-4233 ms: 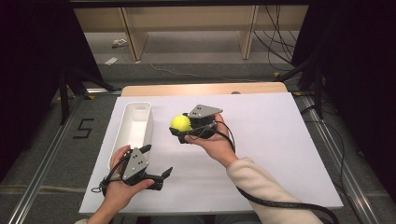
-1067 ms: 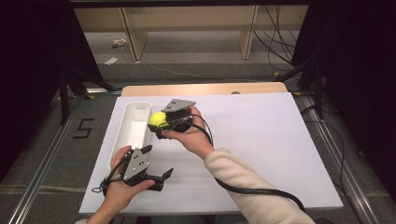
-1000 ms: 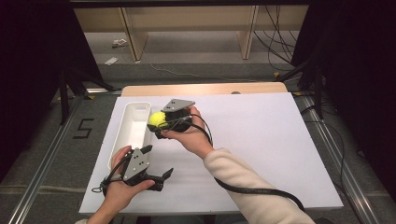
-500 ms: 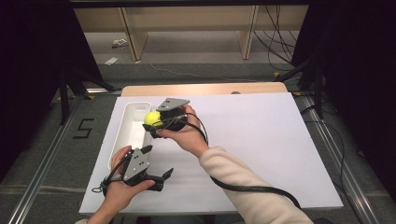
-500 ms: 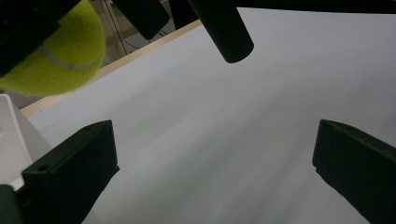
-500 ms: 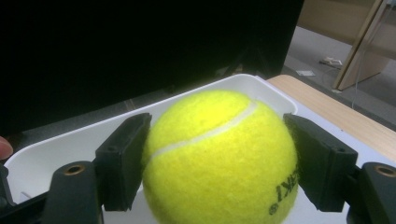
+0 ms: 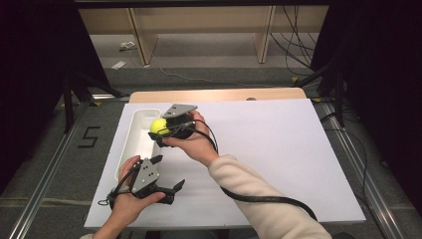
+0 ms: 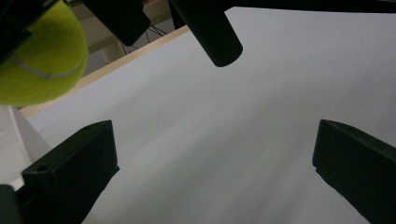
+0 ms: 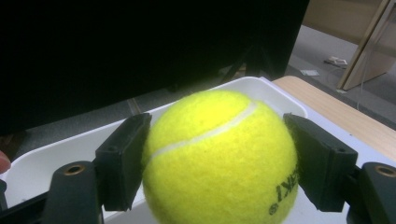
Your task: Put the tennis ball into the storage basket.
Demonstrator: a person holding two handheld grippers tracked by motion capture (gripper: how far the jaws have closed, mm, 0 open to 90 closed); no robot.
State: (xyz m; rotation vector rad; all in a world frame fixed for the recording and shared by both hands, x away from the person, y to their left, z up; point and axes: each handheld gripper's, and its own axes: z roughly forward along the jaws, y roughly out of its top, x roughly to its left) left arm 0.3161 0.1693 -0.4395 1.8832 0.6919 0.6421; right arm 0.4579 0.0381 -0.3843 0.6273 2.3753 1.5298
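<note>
While clamped, ball (image 9: 219, 158) sits between right tongs (image 9: 217, 163) — seemingly over tray (image 7: 135, 144).

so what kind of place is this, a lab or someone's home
Most likely a lab or recording rig: a white-covered table with metal rails alongside, dark curtains around it, loose cables on the floor.

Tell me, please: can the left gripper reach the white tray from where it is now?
Probably yes. The left gripper is open and holds nothing, and the white tray lies just beside it.
</note>
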